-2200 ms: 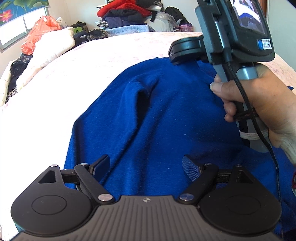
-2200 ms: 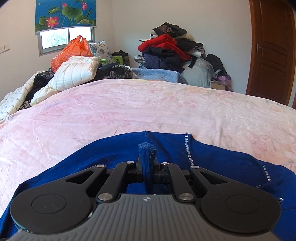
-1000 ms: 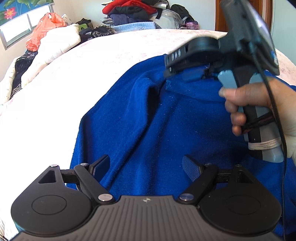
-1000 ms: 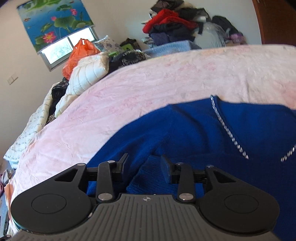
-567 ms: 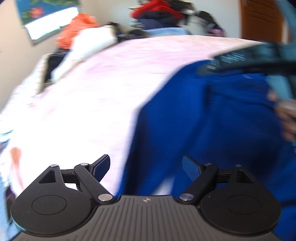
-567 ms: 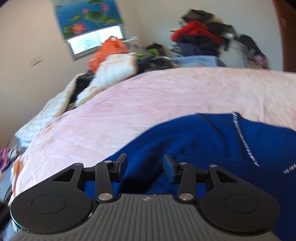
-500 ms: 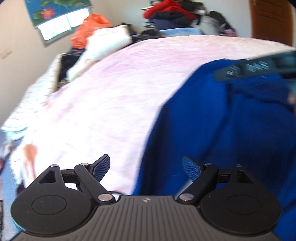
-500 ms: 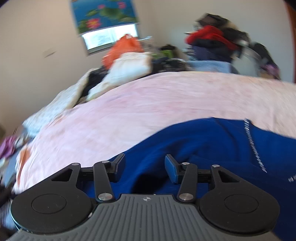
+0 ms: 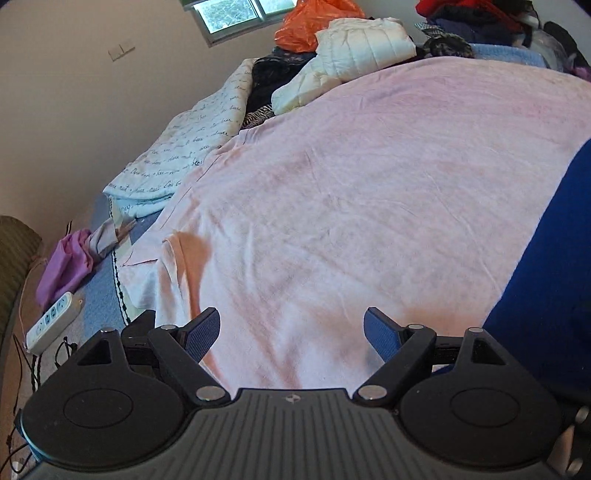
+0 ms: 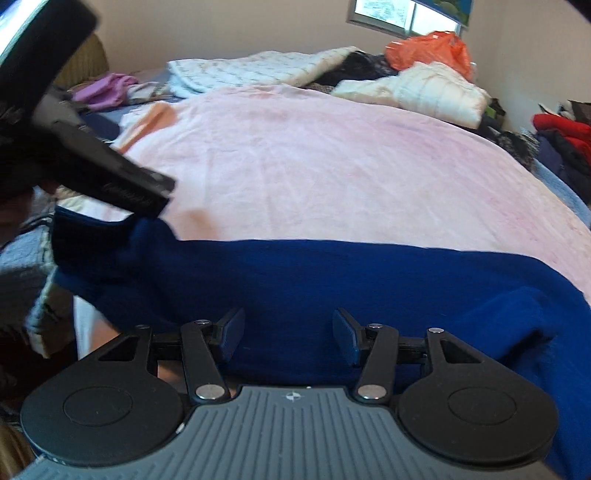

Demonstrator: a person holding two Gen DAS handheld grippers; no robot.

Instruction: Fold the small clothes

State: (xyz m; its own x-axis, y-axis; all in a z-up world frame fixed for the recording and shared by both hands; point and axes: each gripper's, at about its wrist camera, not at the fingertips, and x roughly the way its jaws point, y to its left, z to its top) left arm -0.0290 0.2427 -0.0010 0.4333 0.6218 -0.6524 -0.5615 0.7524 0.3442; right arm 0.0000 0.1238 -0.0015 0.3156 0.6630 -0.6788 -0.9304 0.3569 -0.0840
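**Fingers apart over the bed, sweater at its near edge**

Fingers of the left gripper [image 9: 291, 328] stand wide, and nothing is between them. Below them is only the pink sheet [image 9: 369, 184] of the bed. The blue pad of the right-hand finger [image 9: 380, 332] is just beside the edge of the blue sweater [image 9: 546, 295], but I cannot tell if it touches the cloth.

The right gripper [image 10: 288, 336] has its fingers about half apart, with the pads [image 10: 231, 334] clear of each other. They hold nothing. Both pads are over the sweater [image 10: 332, 280], which passes under the gap; the pads do not press on it.

In the right wrist view the sweater lies as a long dark-blue band across the near side of the bed, from the left edge to the right edge of the picture. At the right there is a raised fold [image 10: 517, 314]. At the left end a part of the cloth hangs over the bed edge, and the left gripper [image 10: 125, 184] shows just above that end, blurred and dark.

Farther out, the sheet [image 10: 332, 155] covers most of the bed. At the far side there are a white quilted jacket [image 9: 362, 40], an orange bag [image 9: 314, 18] and a pale quilt with writing [image 9: 192, 147]. On the floor to the left lie a purple cloth [image 9: 66, 266] and a white power strip [image 9: 51, 317]. A window [image 9: 240, 11] is in the wall behind.
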